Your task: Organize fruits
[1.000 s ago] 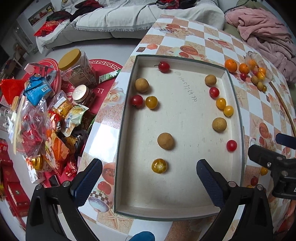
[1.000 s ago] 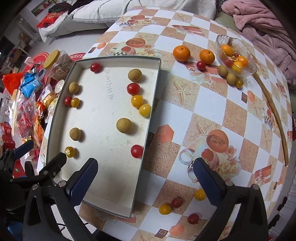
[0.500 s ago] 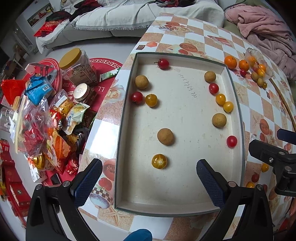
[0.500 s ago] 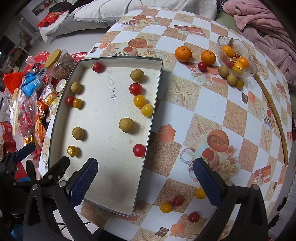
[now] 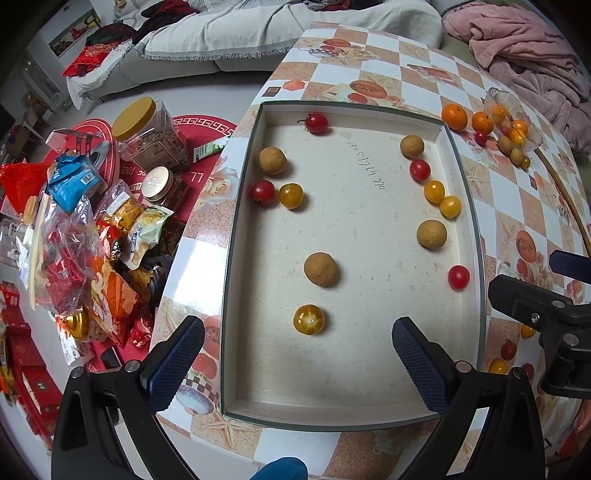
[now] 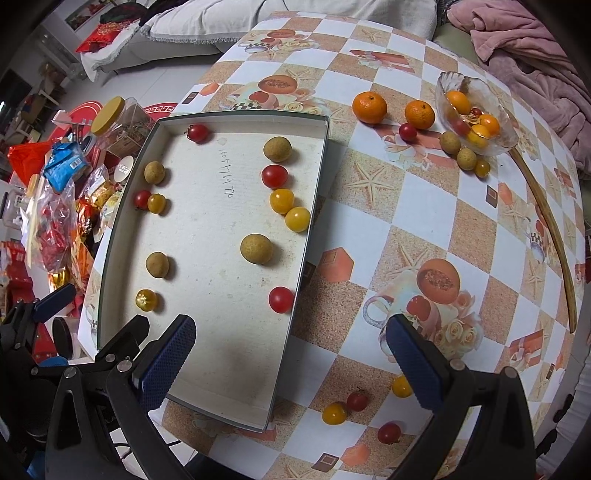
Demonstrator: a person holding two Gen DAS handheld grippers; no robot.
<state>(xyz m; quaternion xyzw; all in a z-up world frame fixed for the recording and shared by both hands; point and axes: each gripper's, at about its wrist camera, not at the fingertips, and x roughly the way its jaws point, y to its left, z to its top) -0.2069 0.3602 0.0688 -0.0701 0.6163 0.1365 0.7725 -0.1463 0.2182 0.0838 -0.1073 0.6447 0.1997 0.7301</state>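
A shallow beige tray [image 5: 236, 206] [image 6: 316, 192] lies on the patterned table and holds several red and yellow cherry tomatoes and brown longans in two rough columns. My left gripper [image 5: 295, 354] hovers open over the tray's near end, just short of a yellow tomato [image 5: 308, 319]. My right gripper [image 6: 290, 354] is open above the tray's near right corner, near a red tomato [image 6: 280, 300]. Loose tomatoes [image 6: 334, 412] lie on the table by the right gripper. Two oranges [image 6: 369, 107] and a glass bowl [image 6: 506, 140] of fruit sit far right.
Snack packets [image 5: 74, 251], jars [image 5: 147, 129] and a red mat lie on the floor left of the table. A pink blanket [image 6: 524, 55] and a grey sofa [image 5: 258, 33] stand behind. A wooden stick [image 6: 546, 221] lies along the table's right edge.
Both grippers have drawn back slightly and risen; the tray and fruit look a little farther away. Nothing was picked up or released.
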